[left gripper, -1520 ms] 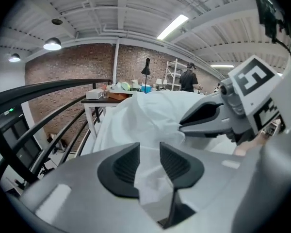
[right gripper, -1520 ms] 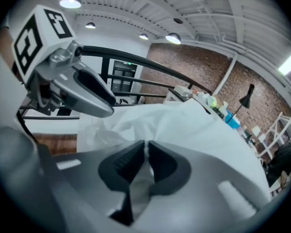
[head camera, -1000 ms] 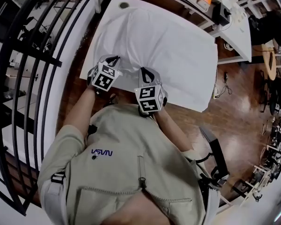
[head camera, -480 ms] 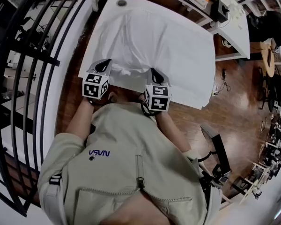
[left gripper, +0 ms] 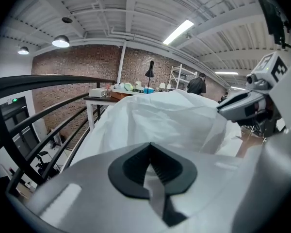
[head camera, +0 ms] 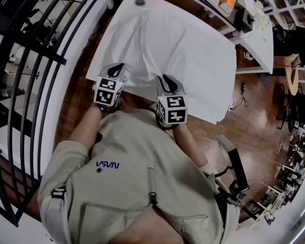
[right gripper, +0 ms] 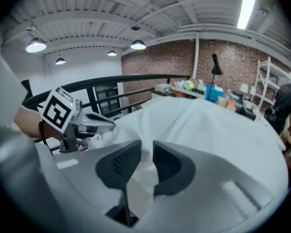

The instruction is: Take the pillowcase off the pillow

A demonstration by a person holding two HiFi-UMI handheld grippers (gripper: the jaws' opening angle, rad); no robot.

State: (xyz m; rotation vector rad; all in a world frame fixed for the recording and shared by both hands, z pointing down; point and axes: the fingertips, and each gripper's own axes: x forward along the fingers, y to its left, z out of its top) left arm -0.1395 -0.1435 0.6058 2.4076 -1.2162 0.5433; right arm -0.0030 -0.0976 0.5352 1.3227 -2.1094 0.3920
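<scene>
Both grippers sit slightly nearer the person than a second ago, at the near end of the pillowcase (head camera: 178, 44) on the table (head camera: 126, 8): the left gripper (head camera: 115, 69) clamps the hem as an anchor, while the right gripper (head camera: 168, 81) has just been opening its jaws, cloth loose between them, probably to regrip.

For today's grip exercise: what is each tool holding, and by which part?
Left tool pinches the pillowcase at its near edge. Right tool: jaws have just been opening; cloth lies between them, not clamped.

White table (head camera: 123, 14) bearing one white-cased pillow (head camera: 178, 50)
</scene>
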